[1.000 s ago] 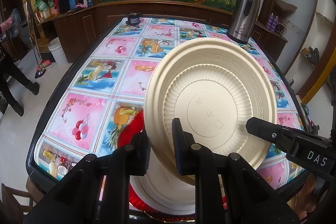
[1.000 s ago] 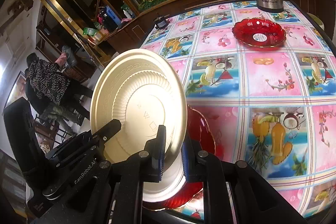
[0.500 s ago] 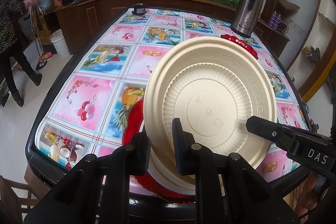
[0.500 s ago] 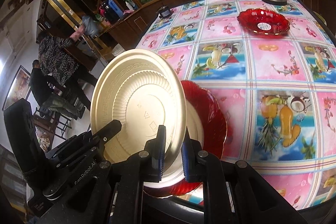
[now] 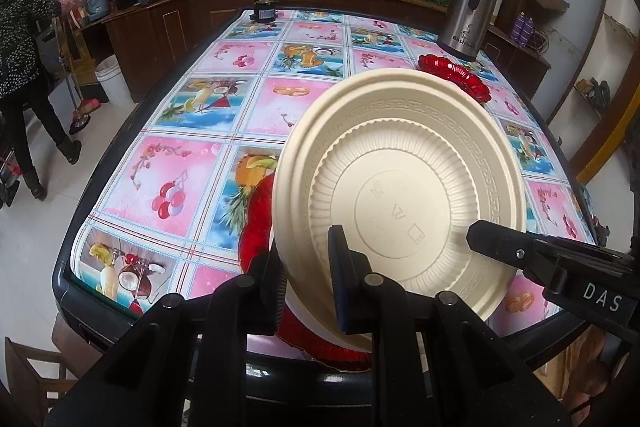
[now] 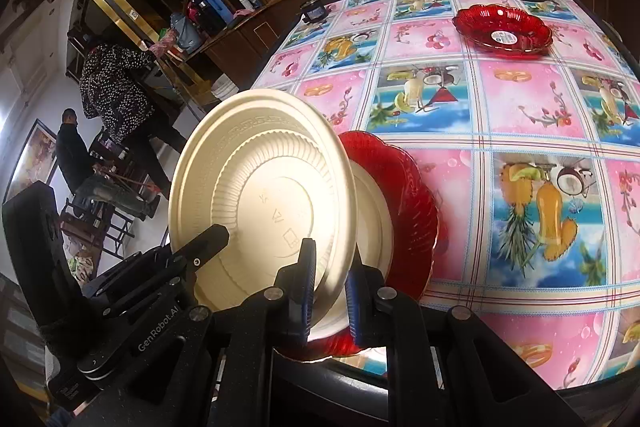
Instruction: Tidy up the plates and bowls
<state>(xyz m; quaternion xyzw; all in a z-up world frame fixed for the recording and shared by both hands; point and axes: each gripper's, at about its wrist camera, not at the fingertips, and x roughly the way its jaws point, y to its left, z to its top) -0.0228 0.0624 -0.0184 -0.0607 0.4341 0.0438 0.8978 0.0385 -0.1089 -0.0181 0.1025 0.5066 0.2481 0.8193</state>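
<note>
A cream plastic plate [image 5: 400, 195] [image 6: 260, 195] is held tilted on edge, its underside facing both cameras. My left gripper [image 5: 306, 287] is shut on its lower left rim. My right gripper [image 6: 330, 291] is shut on the opposite rim and shows in the left wrist view as a black finger [image 5: 520, 251]. Just below, at the near table edge, lies a red scalloped plate [image 6: 404, 203] [image 5: 256, 219] with a second cream plate [image 6: 372, 211] on it, partly hidden. Another red plate [image 6: 502, 29] [image 5: 452, 75] sits at the far right.
A steel kettle [image 5: 468, 15] stands at the table's far right corner and a small black object [image 5: 264, 13] at the far edge. The table [image 5: 180, 167] has a colourful fruit-print cloth. People [image 6: 112, 95] are on the floor to the left, near chairs.
Both grippers, still holding the cream plate, have drawn slightly back toward the near table edge and down, uncovering more of the red plate below. A person at the left has walked.
</note>
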